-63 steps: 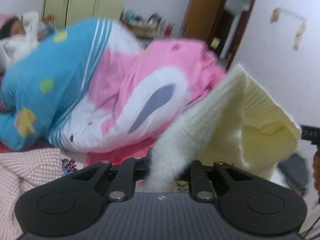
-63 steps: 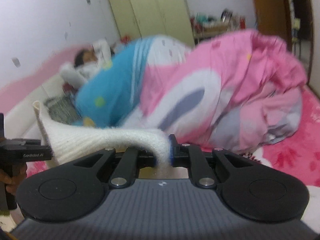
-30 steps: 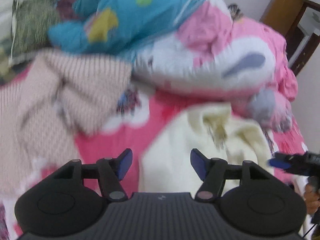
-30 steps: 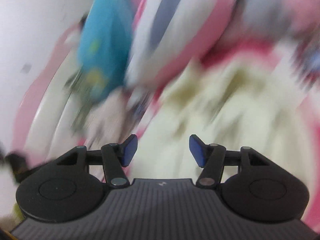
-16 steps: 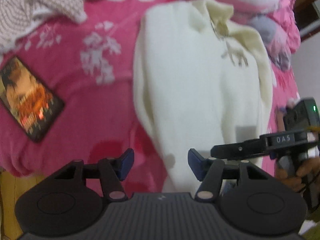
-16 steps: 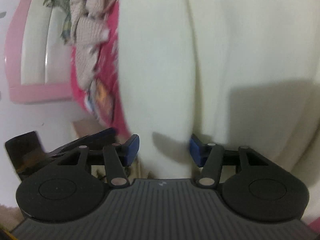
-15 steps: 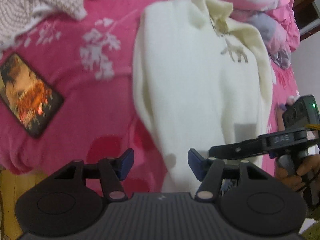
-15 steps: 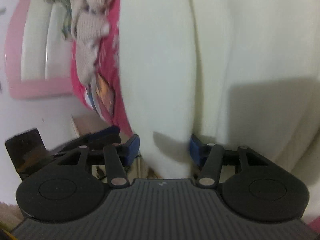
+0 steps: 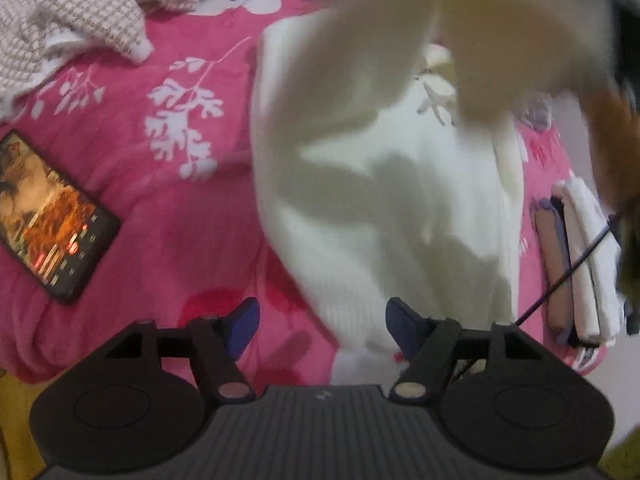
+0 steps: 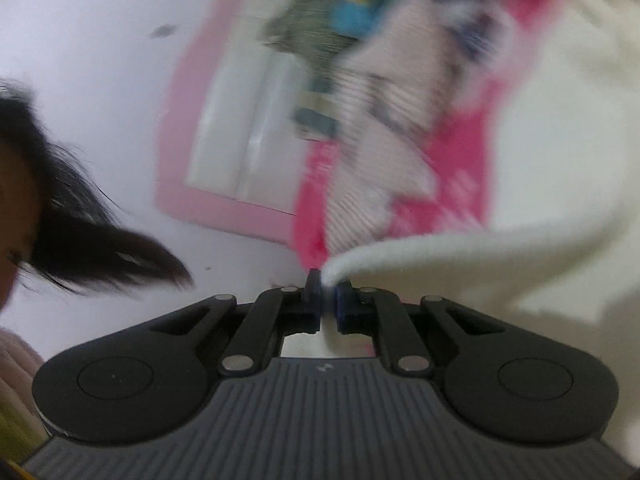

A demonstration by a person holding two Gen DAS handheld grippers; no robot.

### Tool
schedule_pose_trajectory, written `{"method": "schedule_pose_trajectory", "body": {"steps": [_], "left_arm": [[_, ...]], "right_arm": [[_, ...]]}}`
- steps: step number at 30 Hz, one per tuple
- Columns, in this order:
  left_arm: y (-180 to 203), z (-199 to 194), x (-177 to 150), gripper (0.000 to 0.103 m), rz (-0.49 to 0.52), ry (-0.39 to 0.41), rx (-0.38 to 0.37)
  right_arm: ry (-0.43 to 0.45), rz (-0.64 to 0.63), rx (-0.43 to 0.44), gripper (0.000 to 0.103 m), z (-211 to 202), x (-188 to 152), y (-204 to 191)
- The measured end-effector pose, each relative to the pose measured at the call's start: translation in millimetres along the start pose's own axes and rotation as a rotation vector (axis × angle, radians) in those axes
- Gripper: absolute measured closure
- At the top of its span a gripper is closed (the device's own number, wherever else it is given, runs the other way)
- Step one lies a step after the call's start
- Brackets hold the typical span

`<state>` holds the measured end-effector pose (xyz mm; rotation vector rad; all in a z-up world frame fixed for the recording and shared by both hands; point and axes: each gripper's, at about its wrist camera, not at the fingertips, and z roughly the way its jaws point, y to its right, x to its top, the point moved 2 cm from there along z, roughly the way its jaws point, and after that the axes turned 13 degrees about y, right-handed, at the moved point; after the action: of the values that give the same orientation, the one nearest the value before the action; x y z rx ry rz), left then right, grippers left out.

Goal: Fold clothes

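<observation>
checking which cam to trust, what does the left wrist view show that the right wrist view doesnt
Only the left wrist view: the left tool open over the cream sweater's hem, a phone lying on the pink bedspread, and folded clothes at the right edge.

Only the right wrist view: the right tool, whose jaws have just closed, shut on a sweater edge, plus a pink headboard and a person's dark hair.

Both: the cream sweater and the checked knit garment.

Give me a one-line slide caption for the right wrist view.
Right gripper shut on an edge of the cream sweater, lifting it above the blurred pink bedspread.
</observation>
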<state>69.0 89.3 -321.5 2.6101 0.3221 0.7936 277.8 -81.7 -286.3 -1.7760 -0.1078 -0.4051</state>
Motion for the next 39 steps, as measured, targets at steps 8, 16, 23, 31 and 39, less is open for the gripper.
{"method": "schedule_pose_trajectory", "body": {"steps": [8, 16, 23, 31, 39], "left_arm": [[-17, 17, 4, 0.033, -0.103, 0.052, 0.001], [-23, 35, -12, 0.035, -0.143, -0.026, -0.035], [-29, 40, -17, 0.054, -0.192, -0.015, -0.082], [2, 50, -18, 0.054, -0.058, -0.02, -0.083], [46, 44, -16, 0.055, 0.1, 0.059, -0.084]], "right_arm": [[0.057, -0.202, 0.262, 0.094, 143, 111, -54], [0.041, 0.159, 0.062, 0.04, 200, 131, 32], [-0.033, 0.332, 0.083, 0.04, 58, 42, 53], [-0.27, -0.071, -0.464, 0.043, 4, -62, 35], [-0.476, -0.348, -0.588, 0.084, 86, -84, 54]]}}
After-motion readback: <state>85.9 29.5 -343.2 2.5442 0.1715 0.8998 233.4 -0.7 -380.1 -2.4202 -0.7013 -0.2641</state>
